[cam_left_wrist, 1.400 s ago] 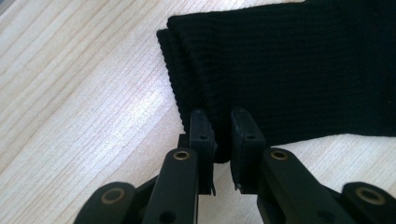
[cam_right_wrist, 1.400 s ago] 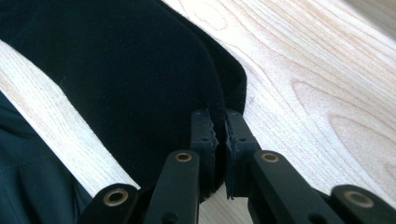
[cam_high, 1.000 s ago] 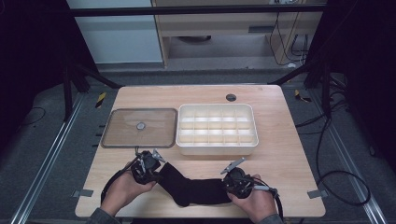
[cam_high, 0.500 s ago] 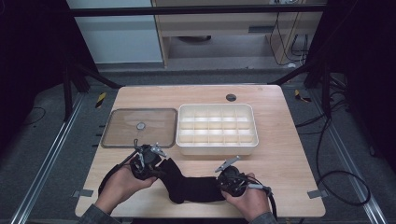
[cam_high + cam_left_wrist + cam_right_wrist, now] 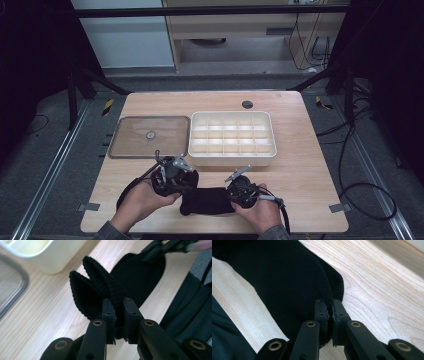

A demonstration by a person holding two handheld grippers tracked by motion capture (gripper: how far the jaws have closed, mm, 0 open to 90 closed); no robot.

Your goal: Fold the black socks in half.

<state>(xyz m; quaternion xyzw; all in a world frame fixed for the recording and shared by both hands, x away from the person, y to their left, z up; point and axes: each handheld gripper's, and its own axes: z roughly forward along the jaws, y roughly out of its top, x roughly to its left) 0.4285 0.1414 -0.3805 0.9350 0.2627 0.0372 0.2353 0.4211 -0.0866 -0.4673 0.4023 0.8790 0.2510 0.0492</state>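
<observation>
Black knitted sock [image 5: 209,200] lies at the lower middle of the frame on the wooden surface [image 5: 310,170]. The left gripper [image 5: 172,172], clenched on its cuff, has lifted that end and moved closer to the right gripper [image 5: 241,187], which clamps the toe; folding seems underway.

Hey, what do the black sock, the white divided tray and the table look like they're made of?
Black sock: soft knitted fabric, matte; ribbing shows along the cuff pinched in the left tool.
White divided tray: probably moulded plastic, smooth with a slight sheen and rounded corners.
Table: light wood or wood-look laminate; grain lines run across it, with a low sheen.
</observation>
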